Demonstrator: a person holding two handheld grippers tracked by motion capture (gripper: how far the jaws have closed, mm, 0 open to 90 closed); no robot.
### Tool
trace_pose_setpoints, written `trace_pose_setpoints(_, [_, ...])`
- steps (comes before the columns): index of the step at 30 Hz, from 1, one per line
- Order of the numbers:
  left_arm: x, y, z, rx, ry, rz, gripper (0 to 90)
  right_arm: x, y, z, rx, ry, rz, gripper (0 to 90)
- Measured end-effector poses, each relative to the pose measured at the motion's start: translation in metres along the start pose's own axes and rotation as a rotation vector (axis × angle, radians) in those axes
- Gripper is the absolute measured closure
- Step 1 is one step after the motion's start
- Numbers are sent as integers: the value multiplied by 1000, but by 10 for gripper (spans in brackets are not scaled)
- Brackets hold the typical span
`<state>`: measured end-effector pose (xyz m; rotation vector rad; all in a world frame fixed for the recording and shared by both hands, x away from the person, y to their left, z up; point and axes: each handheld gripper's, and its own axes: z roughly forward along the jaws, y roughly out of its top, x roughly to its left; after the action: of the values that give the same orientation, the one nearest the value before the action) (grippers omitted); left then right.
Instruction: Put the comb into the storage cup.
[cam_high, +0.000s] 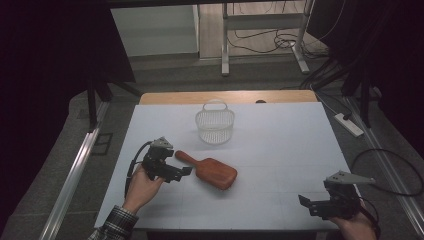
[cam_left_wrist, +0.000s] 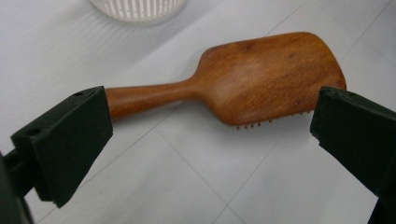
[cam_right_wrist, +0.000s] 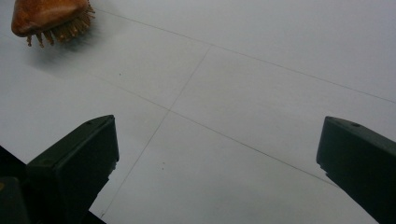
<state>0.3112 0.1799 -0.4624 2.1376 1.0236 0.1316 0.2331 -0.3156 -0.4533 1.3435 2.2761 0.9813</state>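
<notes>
wooden hairbrush bristles down on white surface, handle tip hidden behind left gripper jaw, jaws wide, right gripper wide over bare surface, basket cut off at frame top

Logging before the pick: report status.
Left gripper open at the brush handle. Right gripper open, idle over bare table. Brush bristles down, untouched. Basket beyond; path clear.

Bare worktop lay open right of the hairbrush. The basket stood well behind it, apart. The left gripper had its fingers spread just beside the handle, seemingly unobstructed. Near the right gripper only bare worktop lay.
</notes>
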Motion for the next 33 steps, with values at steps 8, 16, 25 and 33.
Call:
trace_pose_setpoints(8, [0,12,11,20,-1,21,0,0,0,0,1,2,-1,0])
trace_pose_setpoints(16, [-2,25,24,48,-8,45,0,0,0,0,3,3,-2,0])
trace_pose_setpoints(25, [-3,36,36,65,-4,56,0,0,0,0,7,3,-4,0])
trace_pose_setpoints(33, [-7,47,48,76,-11,73,0,0,0,1,10,5,-4,0])
